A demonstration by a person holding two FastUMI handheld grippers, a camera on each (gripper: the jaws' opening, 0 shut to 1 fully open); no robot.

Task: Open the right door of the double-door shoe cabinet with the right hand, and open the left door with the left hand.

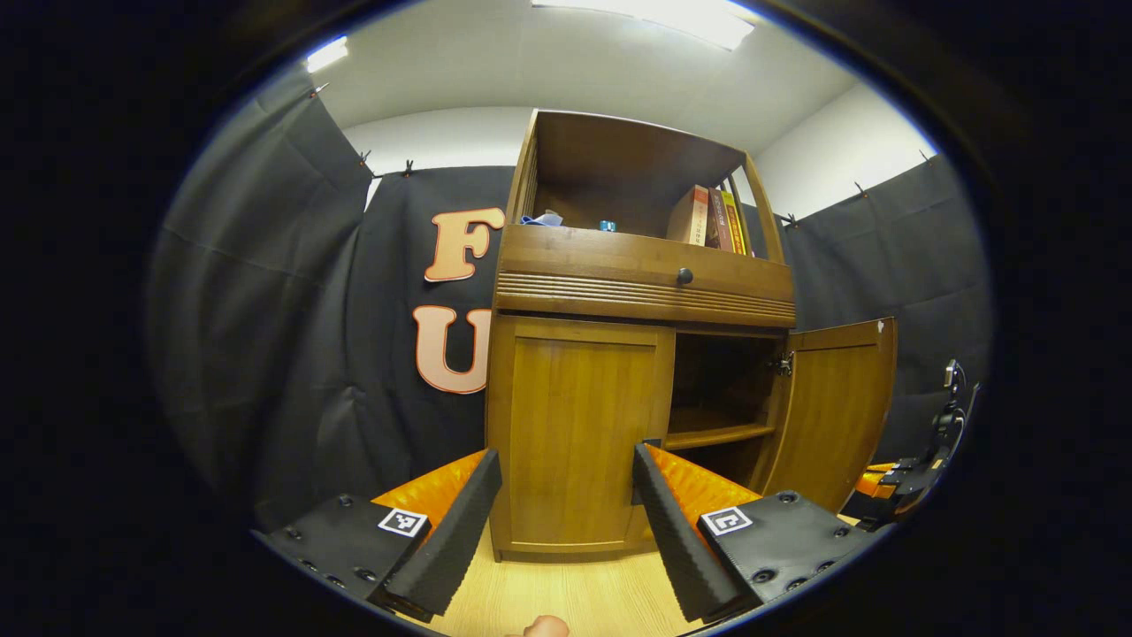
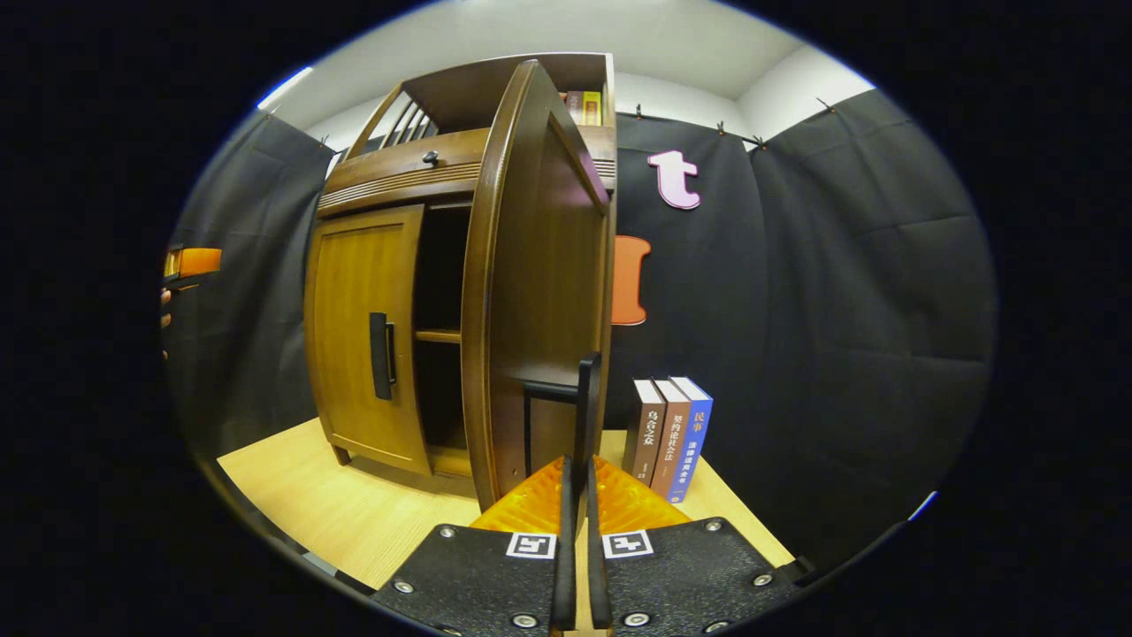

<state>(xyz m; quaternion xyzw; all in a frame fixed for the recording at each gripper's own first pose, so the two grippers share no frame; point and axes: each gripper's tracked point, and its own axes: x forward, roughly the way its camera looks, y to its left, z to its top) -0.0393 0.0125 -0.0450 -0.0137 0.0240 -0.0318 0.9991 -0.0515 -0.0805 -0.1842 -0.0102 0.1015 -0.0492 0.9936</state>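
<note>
Booth floor — right claw clamps right door's handle; left claw agape.

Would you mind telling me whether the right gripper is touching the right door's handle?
Touching: the right gripper view shows the right gripper closed on the right door's handle.

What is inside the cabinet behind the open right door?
Behind the open right door the cabinet shows a wooden shelf with nothing visible on it. The left door, shut, covers the other half.
</note>
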